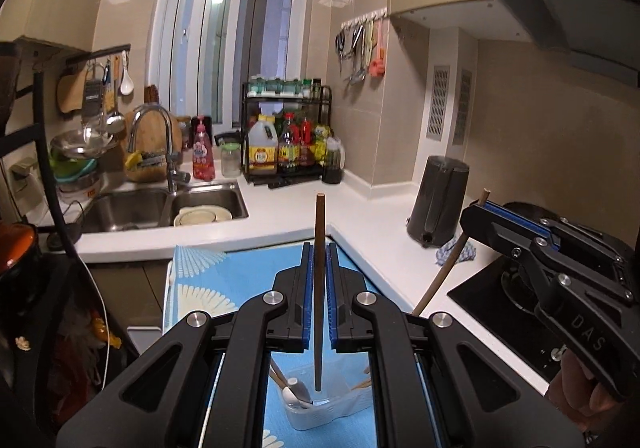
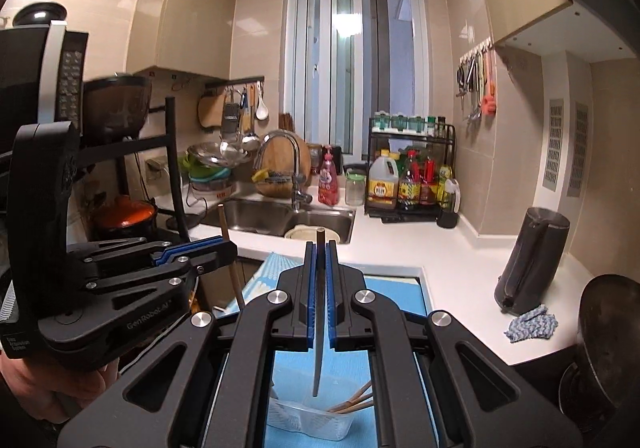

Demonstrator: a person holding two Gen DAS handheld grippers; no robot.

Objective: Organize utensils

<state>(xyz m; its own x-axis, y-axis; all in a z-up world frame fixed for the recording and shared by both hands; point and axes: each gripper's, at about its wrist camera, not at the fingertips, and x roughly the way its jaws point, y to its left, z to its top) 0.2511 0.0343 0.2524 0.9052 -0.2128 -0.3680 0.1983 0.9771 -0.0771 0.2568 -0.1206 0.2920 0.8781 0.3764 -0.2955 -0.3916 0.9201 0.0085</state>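
1. The left chopstick [image 1: 319, 288] stands upright, its lower tip hanging just above the clear plastic box [image 1: 320, 412] on the blue mat [image 1: 248, 272].
2. The left gripper [image 1: 319, 260] holds it pinched between narrow fingers; lower it straight down before letting go.
3. The right chopstick [image 2: 319, 328] is clamped likewise in the right gripper [image 2: 319, 260], over the same box [image 2: 308, 420].
4. A spoon [image 1: 298, 388] and other chopsticks [image 2: 352, 404] already lie inside, so aim for the free middle.
5. Release one chopstick at a time, I judge, to avoid the grippers crowding each other.
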